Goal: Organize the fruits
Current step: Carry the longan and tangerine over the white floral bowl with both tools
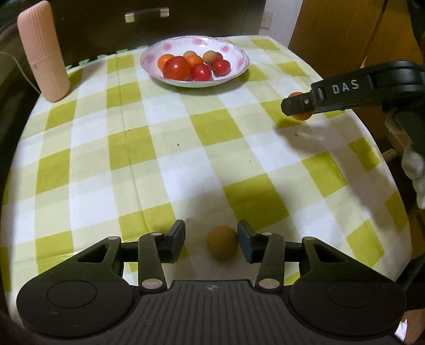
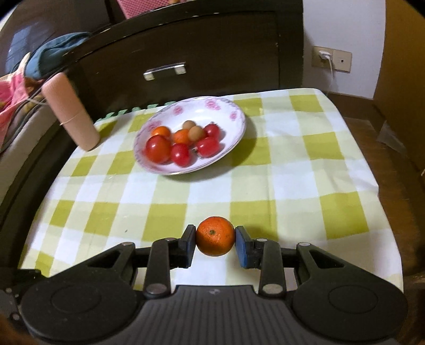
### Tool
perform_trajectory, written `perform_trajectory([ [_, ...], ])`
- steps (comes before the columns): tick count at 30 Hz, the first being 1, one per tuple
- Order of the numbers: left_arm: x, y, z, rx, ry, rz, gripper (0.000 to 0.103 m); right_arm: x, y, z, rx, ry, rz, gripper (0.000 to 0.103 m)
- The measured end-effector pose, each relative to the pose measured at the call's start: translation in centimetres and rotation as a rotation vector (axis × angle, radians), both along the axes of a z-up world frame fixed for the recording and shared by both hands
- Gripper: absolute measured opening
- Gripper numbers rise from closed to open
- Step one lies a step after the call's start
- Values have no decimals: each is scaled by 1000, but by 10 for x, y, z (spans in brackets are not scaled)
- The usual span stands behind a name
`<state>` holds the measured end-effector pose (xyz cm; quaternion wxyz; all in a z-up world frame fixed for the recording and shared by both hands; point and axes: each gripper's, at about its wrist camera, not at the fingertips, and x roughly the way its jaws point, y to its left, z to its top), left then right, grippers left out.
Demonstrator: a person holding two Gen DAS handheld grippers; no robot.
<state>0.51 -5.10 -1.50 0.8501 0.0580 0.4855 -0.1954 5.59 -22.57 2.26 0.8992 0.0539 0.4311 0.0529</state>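
A white bowl with pink flowers stands at the far side of the checked tablecloth and holds several red tomatoes, small oranges and brown fruits. My left gripper is open, with a small brown fruit lying on the cloth between its fingers, close to the right one. My right gripper is shut on a small orange, held above the cloth. It also shows in the left wrist view at the right.
A pink ribbed cylinder stands at the table's far left corner. A dark cabinet with a metal handle is behind the table. The table edges lie close on the left and right.
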Motion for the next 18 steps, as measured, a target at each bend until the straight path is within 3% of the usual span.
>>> perform_trajectory([
  [13,-16,-7,-8,33,-2,-36,53,-25,21,-1,-6,9,46,30],
  [16,-17,-13,-12,42,0,-53,46,-28,20,0,-3,6,46,30],
  [18,-20,-16,-12,54,-4,-64,36,-28,20,0,-1,8,44,30],
])
